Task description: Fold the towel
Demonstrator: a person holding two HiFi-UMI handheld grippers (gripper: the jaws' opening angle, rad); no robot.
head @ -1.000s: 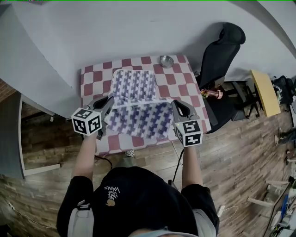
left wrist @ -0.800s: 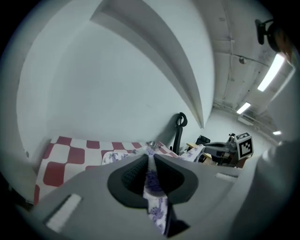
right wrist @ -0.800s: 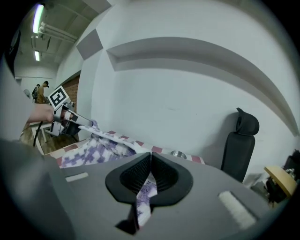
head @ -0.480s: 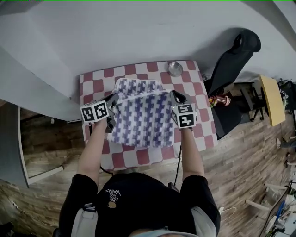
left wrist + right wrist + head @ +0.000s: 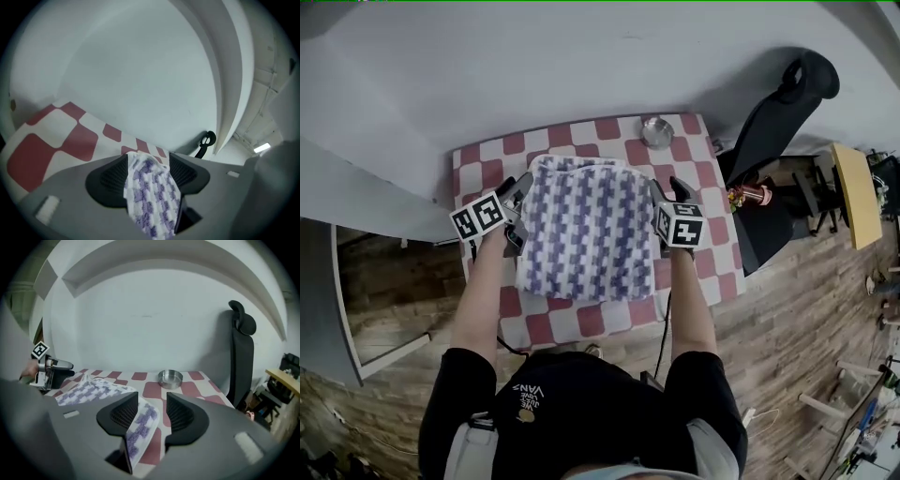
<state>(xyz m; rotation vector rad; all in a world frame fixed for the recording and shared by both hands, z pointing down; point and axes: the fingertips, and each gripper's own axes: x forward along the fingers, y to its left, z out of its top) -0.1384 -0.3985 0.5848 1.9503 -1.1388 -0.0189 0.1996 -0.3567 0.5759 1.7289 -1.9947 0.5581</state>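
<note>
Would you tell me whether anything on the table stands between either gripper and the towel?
Nothing visible does. An edge of the towel lies between the jaws of the left gripper and the right gripper, which have just been opening. The metal bowl sits near the far edge of the table, apart from it.

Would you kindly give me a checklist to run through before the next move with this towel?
1. Left hand-held gripper clear of the towel: jaws have just been opening, but a corner still lies between them: not ok.
2. Right hand-held gripper clear of the towel: jaws have just been opening, but an edge still hangs between them: not ok.
3. Towel wholly on the table: ok.
4. Metal bowl apart from the towel: ok.
5. Folded edges lined up: cannot tell.
</note>
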